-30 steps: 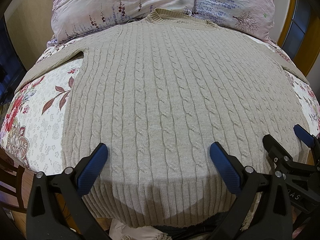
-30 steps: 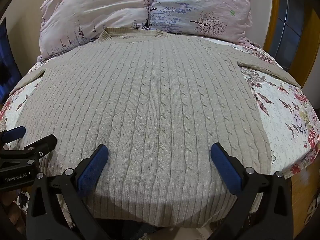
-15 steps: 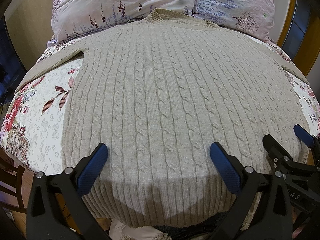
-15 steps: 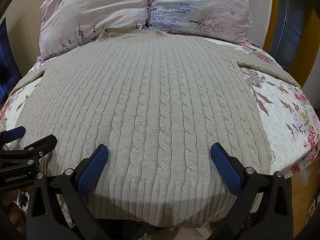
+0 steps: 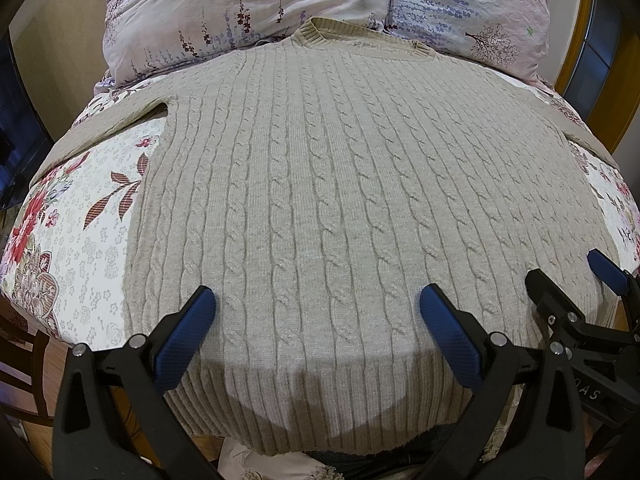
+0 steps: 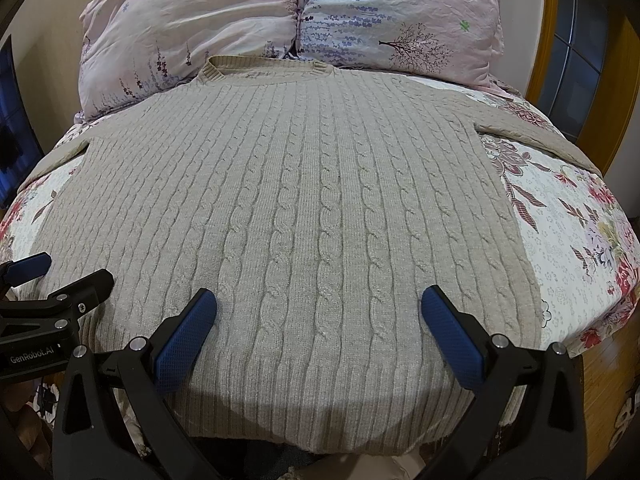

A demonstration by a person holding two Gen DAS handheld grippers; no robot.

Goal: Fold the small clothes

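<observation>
A beige cable-knit sweater [image 5: 320,200] lies flat on the bed, collar toward the pillows, sleeves spread out to both sides. It also shows in the right wrist view [image 6: 304,208]. My left gripper [image 5: 316,312] is open and empty, hovering over the ribbed hem on the sweater's left half. My right gripper [image 6: 320,312] is open and empty over the hem on the right half. The right gripper shows at the right edge of the left wrist view [image 5: 568,276], and the left gripper at the left edge of the right wrist view [image 6: 68,272].
A floral bedsheet [image 5: 80,232] covers the bed. Two pink flowered pillows [image 5: 248,4] [image 6: 400,12] lie behind the collar. A wooden frame [image 6: 548,28] stands at the far right. The bed's front edge runs just below the hem.
</observation>
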